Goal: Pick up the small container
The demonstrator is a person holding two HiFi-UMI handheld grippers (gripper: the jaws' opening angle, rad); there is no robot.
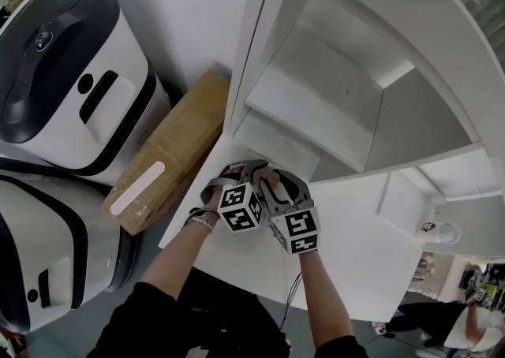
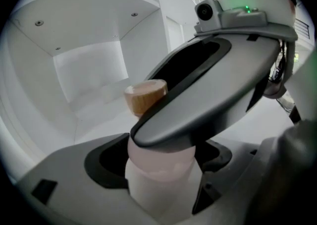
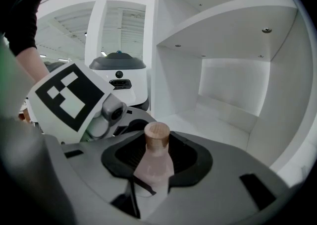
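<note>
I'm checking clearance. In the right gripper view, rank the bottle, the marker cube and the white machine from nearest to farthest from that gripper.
1. Bottle, centre, between the jaws.
2. Marker cube, on the left, just beyond the bottle.
3. Machine, far back, past the cube.

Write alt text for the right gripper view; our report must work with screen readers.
A small pink bottle with a wooden stopper stands in the jaws of the right gripper. A black-and-white marker cube sits at the left, a white shelf unit at the right.
</note>
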